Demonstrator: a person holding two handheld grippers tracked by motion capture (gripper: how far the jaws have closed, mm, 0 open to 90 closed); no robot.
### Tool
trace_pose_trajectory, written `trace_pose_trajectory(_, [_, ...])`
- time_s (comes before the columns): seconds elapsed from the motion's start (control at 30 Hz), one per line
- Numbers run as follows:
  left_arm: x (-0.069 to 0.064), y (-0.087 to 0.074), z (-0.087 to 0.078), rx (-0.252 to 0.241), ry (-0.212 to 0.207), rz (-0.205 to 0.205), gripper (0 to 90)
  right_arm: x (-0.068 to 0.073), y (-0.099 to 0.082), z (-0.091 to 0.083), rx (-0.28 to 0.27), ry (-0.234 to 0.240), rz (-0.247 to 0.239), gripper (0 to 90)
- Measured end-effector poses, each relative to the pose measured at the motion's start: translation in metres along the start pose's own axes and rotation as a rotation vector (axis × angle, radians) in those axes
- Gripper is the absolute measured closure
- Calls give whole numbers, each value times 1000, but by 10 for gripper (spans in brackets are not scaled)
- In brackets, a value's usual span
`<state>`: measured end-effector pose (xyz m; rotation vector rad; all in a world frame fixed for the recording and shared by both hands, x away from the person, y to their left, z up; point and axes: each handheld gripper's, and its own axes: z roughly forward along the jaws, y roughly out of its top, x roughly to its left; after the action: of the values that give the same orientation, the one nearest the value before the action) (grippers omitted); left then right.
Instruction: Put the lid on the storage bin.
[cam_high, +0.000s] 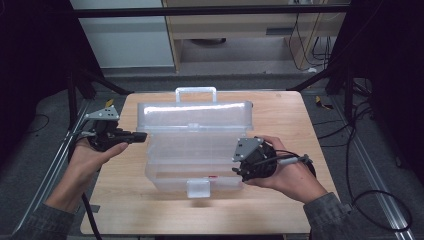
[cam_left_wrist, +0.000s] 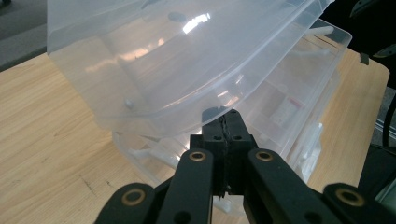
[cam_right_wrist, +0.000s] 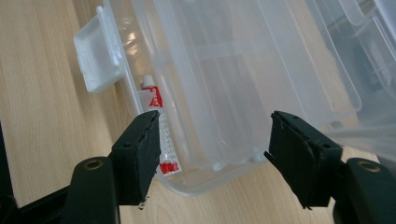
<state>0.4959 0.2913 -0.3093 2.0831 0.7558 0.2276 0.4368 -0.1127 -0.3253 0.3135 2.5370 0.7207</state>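
Observation:
A clear plastic toolbox sits mid-table with its lid standing open behind it. My left gripper is shut, its tips against the lid's lower rim at the box's left end; whether it pinches the rim I cannot tell. My right gripper is open at the box's right end. The box's rounded corner lies between its jaws, and the pads do not press on it. A white and red tube lies inside along the front wall.
The box's front latch hangs open toward me, and the carry handle sticks up behind the lid. The wooden table has bare wood on both sides. Black frame legs and cables surround it on the floor.

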Motion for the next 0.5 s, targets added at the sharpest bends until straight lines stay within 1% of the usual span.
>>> trace_pose_trajectory(0.03, [-1,-1,0,-2,0,-1,898,0,-3,-1,-2,-2,10,333])
trace_pose_trajectory(0.07, [-1,-1,0,-2,0,-1,898,0,-3,-1,-2,-2,10,333])
trace_pose_trajectory(0.1, [-2,-3,1,-2,-3,-1,898,-1,-8,-5,-2,-14,19,318])
trace_pose_trajectory(0.13, [-2,-3,1,-2,-3,-1,898,-1,-8,-5,-2,-14,19,318])
trace_pose_trajectory(0.2, [-3,-5,2,2,-8,3,898,-2,-13,-9,-2,-24,35,302])
trace_pose_trajectory(0.33, [-4,-11,4,-3,-17,-2,898,-7,-28,-20,1,-58,75,285])
trace_pose_trajectory(0.4, [-4,-13,4,-8,-20,-7,899,-10,-34,-24,8,-68,91,281])
trace_pose_trajectory(0.43, [-4,-13,4,-8,-20,-7,899,-10,-34,-24,8,-68,91,281])
trace_pose_trajectory(0.47, [-5,-15,5,-8,-25,-11,898,-13,-41,-26,11,-77,112,275])
trace_pose_trajectory(0.5, [-6,-19,7,-7,-30,-15,898,-15,-44,-27,16,-82,121,275])
